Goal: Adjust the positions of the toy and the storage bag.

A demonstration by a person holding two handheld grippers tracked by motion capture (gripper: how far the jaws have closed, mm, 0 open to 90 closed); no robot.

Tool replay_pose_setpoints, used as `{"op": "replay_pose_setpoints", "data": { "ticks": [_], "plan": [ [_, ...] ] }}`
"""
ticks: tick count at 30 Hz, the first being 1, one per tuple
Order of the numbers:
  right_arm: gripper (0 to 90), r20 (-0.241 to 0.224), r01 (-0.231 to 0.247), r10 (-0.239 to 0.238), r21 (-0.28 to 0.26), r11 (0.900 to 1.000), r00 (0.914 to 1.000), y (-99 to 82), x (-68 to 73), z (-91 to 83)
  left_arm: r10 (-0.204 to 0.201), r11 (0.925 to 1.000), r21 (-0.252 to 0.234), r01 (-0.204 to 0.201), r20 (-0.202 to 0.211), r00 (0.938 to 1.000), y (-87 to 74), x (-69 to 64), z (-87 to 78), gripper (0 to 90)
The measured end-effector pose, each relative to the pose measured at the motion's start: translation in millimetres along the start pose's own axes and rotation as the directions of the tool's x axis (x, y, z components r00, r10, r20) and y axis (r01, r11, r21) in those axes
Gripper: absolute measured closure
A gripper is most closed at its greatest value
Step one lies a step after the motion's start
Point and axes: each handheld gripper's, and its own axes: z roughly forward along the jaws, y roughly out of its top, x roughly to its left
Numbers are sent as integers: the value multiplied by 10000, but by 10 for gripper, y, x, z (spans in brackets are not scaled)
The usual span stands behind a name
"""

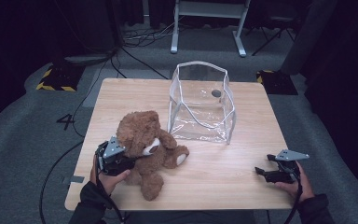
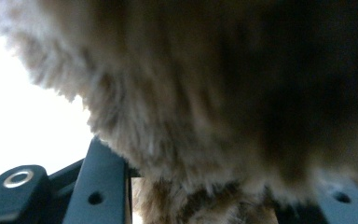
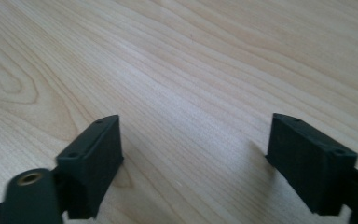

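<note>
A brown teddy bear [image 1: 147, 149] sits slumped on the near left part of the wooden table [image 1: 233, 158]. My left gripper [image 1: 131, 162] comes in from the bear's left and its jaws close on the fur at the bear's side. In the left gripper view the bear's fur [image 2: 205, 107] bulges between the two black jaws, very close to the camera. My right gripper [image 1: 261, 171] rests low at the table's near right, held by a hand. In the right gripper view its jaws stand wide apart over bare wood [image 3: 191, 70], nothing between them.
A clear plastic bag [image 1: 200, 102] with white trim stands open-topped behind the bear, at the middle back of the table. On the floor beyond are cables [image 1: 135, 39], a white frame's legs [image 1: 207, 28] and yellow-black striped blocks [image 1: 56, 77].
</note>
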Motion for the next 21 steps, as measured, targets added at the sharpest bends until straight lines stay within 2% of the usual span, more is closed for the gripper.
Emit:
{"op": "replay_pose_setpoints", "data": {
  "ticks": [4,7,8,9,10,11,12,13,14,15,16,17,18,19,20,21],
  "plan": [
    [268,-21,146,-147,-248,9996,9999,55,-4,-24,-96,10000,-11,96,-146,9998,-30,72,-56,555],
    [286,7,479,-479,-639,9968,9989,193,22,-113,-213,9998,-29,212,-240,9995,-36,106,-65,554],
    [293,118,721,-713,-1061,9917,9974,348,44,-198,-221,9998,-33,220,-228,9995,-35,113,-63,554],
    [293,118,721,-713,-1061,9917,9974,348,44,-198,-217,9998,-14,217,-200,9996,-35,118,-62,554],
    [296,98,799,-793,-1290,9884,9968,440,49,-240,-186,9998,-23,186,-182,9997,-34,123,-60,554],
    [303,188,1043,-1026,-1665,9805,9945,646,73,-311,-158,9999,-18,158,-172,9997,-34,126,-59,553],
    [309,237,1198,-1175,-1811,9761,9928,754,91,-342,-140,9999,-34,139,-154,9998,-38,129,-55,552],
    [311,302,1347,-1313,-1937,9718,9909,862,109,-369,-127,9999,-17,127,-144,9998,-40,131,-55,552],
    [311,302,1347,-1313,-1937,9718,9909,862,109,-369,-127,9999,-17,127,-144,9998,-40,131,-55,552],
    [315,522,1600,-1523,-2148,9634,9870,1072,148,-419,-105,9999,-60,105,-120,9999,-42,127,-48,552],
    [313,593,1738,-1646,-2222,9594,9846,1170,164,-438,-55,10000,-48,54,-121,9999,-41,126,-48,552],
    [313,593,1738,-1646,-2222,9594,9846,1170,164,-438,-55,10000,-48,54,-121,9999,-41,126,-48,552],
    [312,654,1822,-1717,-2280,9565,9830,1263,181,-452,-9,10000,-37,8,-134,9999,-40,125,-46,552],
    [314,705,1905,-1787,-2390,9522,9814,1435,210,-471,25,10000,-40,-26,-81,10000,-42,126,-41,551],
    [314,705,1905,-1787,-2390,9522,9814,1435,210,-471,25,10000,-40,-26,-81,10000,-42,126,-41,550],
    [323,687,1904,-1787,-2545,9482,9815,1587,230,-476,17,10000,-87,-17,-55,10000,-48,127,-37,550]
  ]
}}
